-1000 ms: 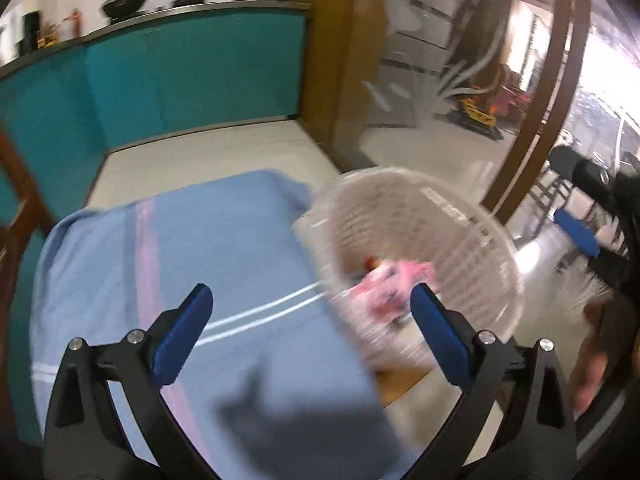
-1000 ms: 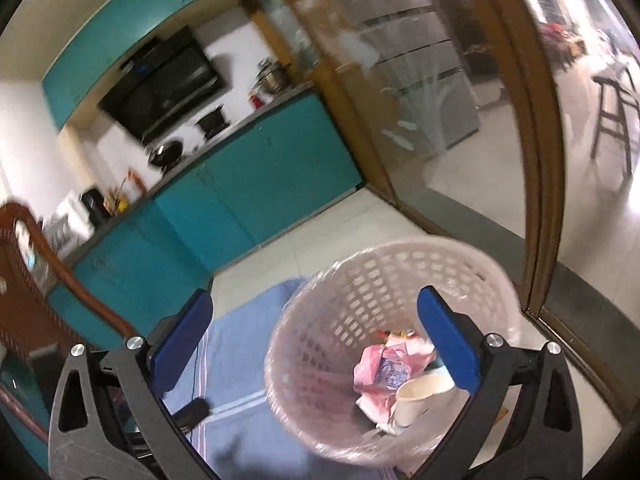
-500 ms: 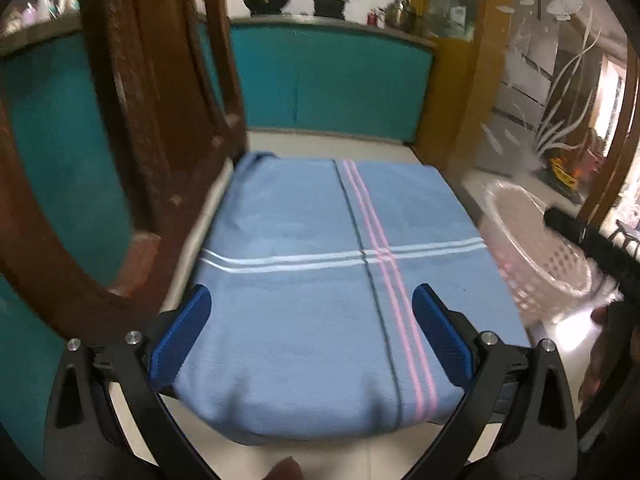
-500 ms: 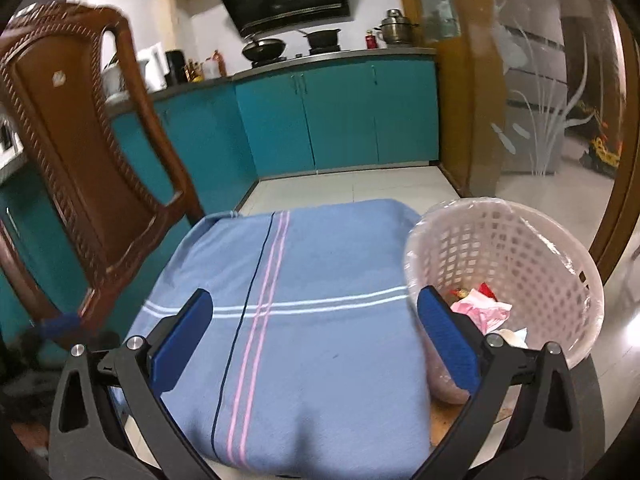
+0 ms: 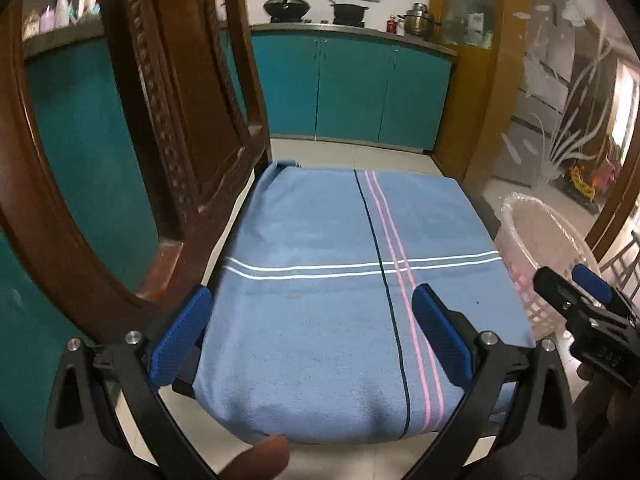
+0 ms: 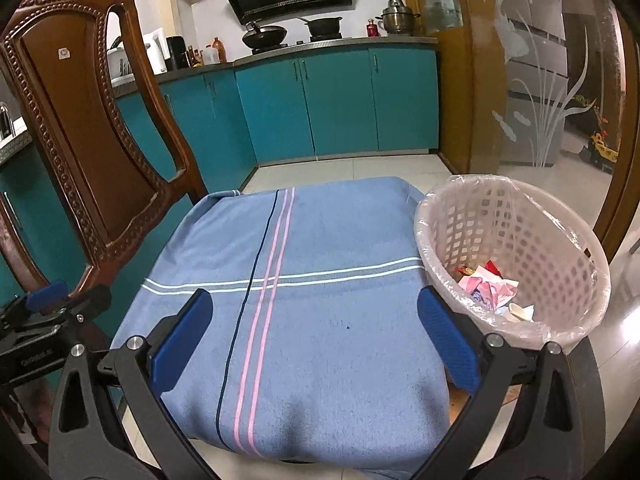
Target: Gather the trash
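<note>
In the left wrist view, the left gripper [image 5: 312, 336] was held with fingers spread wide and empty over a blue striped cloth [image 5: 340, 280]. A carved chair [image 5: 168, 128] stood at its left; the basket [image 5: 536, 248] was seen blurred at the right.

In the right wrist view, the right gripper [image 6: 316, 340] was likewise spread, holding nothing. Trash [image 6: 488, 286], perhaps pink wrappers, lay inside the lined basket [image 6: 560, 216] beside the cloth [image 6: 320, 280]. Lettering on the other gripper's body could not be read.
</note>
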Tool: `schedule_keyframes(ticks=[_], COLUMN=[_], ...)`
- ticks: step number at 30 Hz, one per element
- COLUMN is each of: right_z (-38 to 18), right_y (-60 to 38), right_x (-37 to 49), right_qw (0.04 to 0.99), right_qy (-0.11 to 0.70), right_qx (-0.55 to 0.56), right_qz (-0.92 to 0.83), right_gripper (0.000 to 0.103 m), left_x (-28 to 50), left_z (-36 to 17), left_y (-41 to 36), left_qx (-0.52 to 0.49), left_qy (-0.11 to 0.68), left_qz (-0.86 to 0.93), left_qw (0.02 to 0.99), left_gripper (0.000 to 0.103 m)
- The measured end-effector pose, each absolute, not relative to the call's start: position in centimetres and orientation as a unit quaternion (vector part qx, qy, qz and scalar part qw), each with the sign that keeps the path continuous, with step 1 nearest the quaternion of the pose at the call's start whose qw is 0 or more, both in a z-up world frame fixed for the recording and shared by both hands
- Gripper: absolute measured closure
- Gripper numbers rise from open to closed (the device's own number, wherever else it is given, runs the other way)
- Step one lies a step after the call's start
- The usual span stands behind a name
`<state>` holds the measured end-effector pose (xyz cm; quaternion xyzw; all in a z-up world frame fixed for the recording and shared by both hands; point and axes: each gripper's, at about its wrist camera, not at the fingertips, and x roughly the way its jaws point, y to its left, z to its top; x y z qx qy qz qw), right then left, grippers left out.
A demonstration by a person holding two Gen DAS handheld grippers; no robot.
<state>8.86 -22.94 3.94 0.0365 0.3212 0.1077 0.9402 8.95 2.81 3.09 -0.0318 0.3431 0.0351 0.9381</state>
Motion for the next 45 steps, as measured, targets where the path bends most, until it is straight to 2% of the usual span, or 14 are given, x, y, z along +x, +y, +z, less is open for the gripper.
schedule_keyframes(ticks=[45], right_z=[3.4], right_y=[-22.6], right_x=[8.9], right_qw=[0.937], right_qy=[0.330], right_qx=[0.024], right_qz=[0.113], right_gripper=[0.003], left_x=[9.4], left_z=[2.2], left_y=[2.0], left_qx=[-0.032], left_qy=[0.365], left_qz=[-0.006], left_qw=[0.930], left_gripper=[0.003])
